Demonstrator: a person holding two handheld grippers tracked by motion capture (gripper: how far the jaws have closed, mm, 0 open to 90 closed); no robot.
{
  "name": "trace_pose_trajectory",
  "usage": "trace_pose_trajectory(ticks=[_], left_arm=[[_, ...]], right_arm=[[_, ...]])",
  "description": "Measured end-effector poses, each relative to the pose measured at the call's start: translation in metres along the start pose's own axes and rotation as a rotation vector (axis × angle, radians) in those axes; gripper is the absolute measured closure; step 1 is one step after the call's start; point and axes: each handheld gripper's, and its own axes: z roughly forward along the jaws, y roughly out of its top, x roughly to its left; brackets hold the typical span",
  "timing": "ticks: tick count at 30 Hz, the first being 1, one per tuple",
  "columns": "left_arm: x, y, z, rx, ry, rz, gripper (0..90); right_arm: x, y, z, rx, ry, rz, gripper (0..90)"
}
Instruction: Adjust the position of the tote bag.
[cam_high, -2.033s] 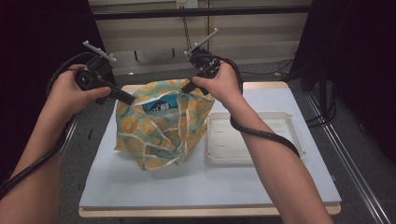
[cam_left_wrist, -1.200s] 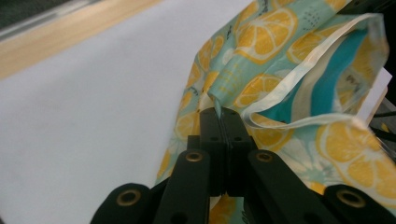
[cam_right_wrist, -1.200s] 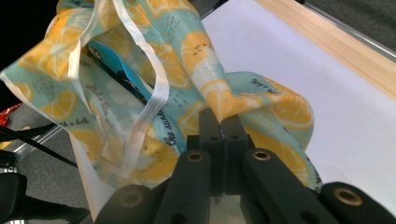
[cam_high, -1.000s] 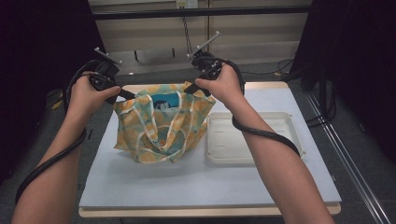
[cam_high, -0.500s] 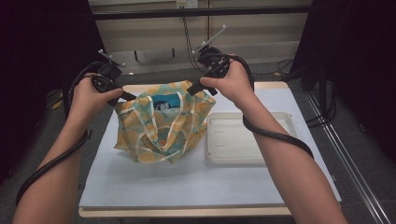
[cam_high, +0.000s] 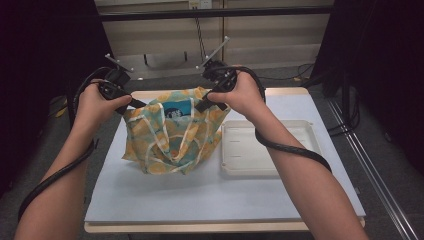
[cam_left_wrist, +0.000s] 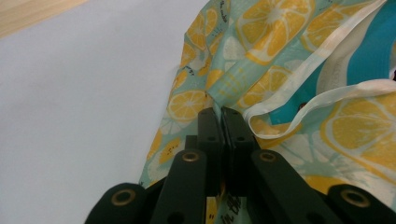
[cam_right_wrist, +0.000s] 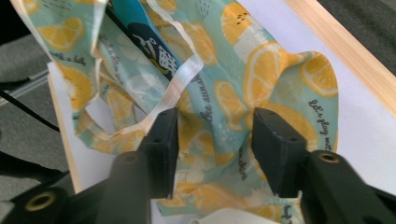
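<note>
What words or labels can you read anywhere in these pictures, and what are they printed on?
"let's play" on the lemon-print bag, in dark script at its right side; a further word below it is cut off.
"the sun..." on the same bag, in script between the tool's two black jaws; the rest runs into a fold.
More script low on the bag in the left gripper view is too blurred to read.
The blue packet inside the bag bears a white figure, no readable words.

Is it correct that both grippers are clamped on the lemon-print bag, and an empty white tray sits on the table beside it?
Not quite. The right gripper has its jaws apart, the lemon-print bag loose between them, as the right gripper view shows. The left gripper is clamped on it, and the empty white tray sits beside it.
</note>
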Motion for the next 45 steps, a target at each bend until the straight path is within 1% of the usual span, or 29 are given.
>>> trace_pose_trajectory(ticks=[1,3,5,8,10,13,14,17,21,22,23,25,26,27,28,30,31,32,33,34,35,36,37,38,39,41,42,43,45], left_arm=[[0.000,0.000,0.000,-0.002,-0.001,0.001,87.4],[0.001,0.000,0.000,0.001,-0.001,0.007,87.3],[0.001,0.000,-0.001,-0.005,0.000,0.005,87.3],[0.002,-0.001,-0.001,-0.003,-0.004,0.008,87.4],[0.001,-0.001,0.000,-0.010,-0.003,0.001,87.4],[0.003,0.000,-0.001,-0.004,-0.005,0.021,87.5],[0.002,0.000,0.000,-0.007,-0.006,0.013,87.4],[0.002,0.000,0.000,0.001,-0.005,0.019,87.5],[0.003,-0.002,0.002,0.008,-0.012,0.015,86.4],[0.003,-0.003,0.002,-0.009,-0.009,0.009,86.2],[0.005,-0.004,0.002,-0.002,-0.006,0.020,85.6],[0.005,-0.005,0.002,-0.011,-0.007,0.003,85.0],[0.006,-0.005,0.001,0.001,-0.003,0.023,84.2],[0.005,-0.006,-0.001,-0.002,0.007,0.012,82.7],[0.005,-0.007,-0.002,-0.001,0.008,0.020,80.0],[0.004,-0.008,-0.003,-0.008,0.014,0.006,76.7],[0.005,-0.008,-0.006,-0.008,0.018,0.020,75.6],[0.004,-0.009,-0.007,-0.013,0.029,0.020,72.4],[0.004,-0.009,-0.010,-0.014,0.051,0.027,67.8],[0.003,-0.009,-0.012,-0.027,0.070,0.015,62.7],[0.003,-0.010,-0.016,-0.033,0.081,0.016,58.7],[0.003,-0.009,-0.020,-0.038,0.085,0.029,54.6],[0.002,-0.009,-0.021,-0.057,0.085,0.011,51.0],[0.001,-0.009,-0.025,-0.053,0.086,0.021,45.8],[-0.001,-0.008,-0.028,-0.070,0.085,0.011,41.8],[-0.005,-0.007,-0.036,-0.070,0.093,0.041,36.6],[-0.008,-0.006,-0.039,-0.080,0.095,0.040,32.5],[-0.011,-0.005,-0.043,-0.084,0.097,0.049,30.5],[-0.017,-0.005,-0.048,-0.084,0.092,0.066,29.0]], right_arm=[[0.000,0.001,0.001,-0.003,-0.001,0.002,62.4],[0.000,0.002,0.000,-0.007,0.001,-0.002,75.1],[-0.001,0.004,-0.003,-0.013,0.003,0.014,80.2],[-0.001,0.008,-0.010,-0.007,0.010,0.015,85.6],[0.001,0.010,-0.016,-0.013,0.008,0.026,86.6],[0.001,0.015,-0.026,-0.040,0.024,0.057,89.2],[0.000,0.018,-0.029,-0.046,0.032,0.059,89.3],[0.001,0.024,-0.031,-0.063,0.021,0.072,89.4],[-0.003,0.029,-0.028,-0.115,0.025,0.100,89.5],[-0.005,0.030,-0.026,-0.131,0.029,0.113,89.4],[-0.008,0.030,-0.023,-0.137,0.024,0.131,89.5],[-0.010,0.029,-0.017,-0.128,0.027,0.139,89.4],[-0.011,0.028,-0.013,-0.128,0.030,0.145,89.4],[-0.012,0.027,-0.009,-0.117,0.031,0.146,89.5],[-0.012,0.025,-0.005,-0.098,0.027,0.138,89.5],[-0.013,0.022,0.001,-0.072,0.023,0.132,89.5],[-0.013,0.021,0.002,-0.071,0.027,0.133,89.4],[-0.013,0.019,0.004,-0.074,0.034,0.144,89.3],[-0.014,0.018,0.005,-0.075,0.039,0.143,89.2],[-0.014,0.016,0.007,-0.072,0.044,0.144,89.2],[-0.014,0.016,0.008,-0.070,0.039,0.138,89.2],[-0.014,0.015,0.009,-0.066,0.041,0.137,89.2],[-0.013,0.015,0.009,-0.064,0.043,0.139,89.2],[-0.013,0.015,0.009,-0.061,0.044,0.137,89.2],[-0.012,0.015,0.009,-0.060,0.039,0.135,89.2],[-0.011,0.015,0.010,-0.047,0.034,0.131,89.2],[-0.011,0.014,0.010,-0.044,0.030,0.127,89.2],[-0.011,0.014,0.010,-0.041,0.030,0.118,89.2],[-0.010,0.014,0.011,-0.044,0.030,0.126,89.3]])
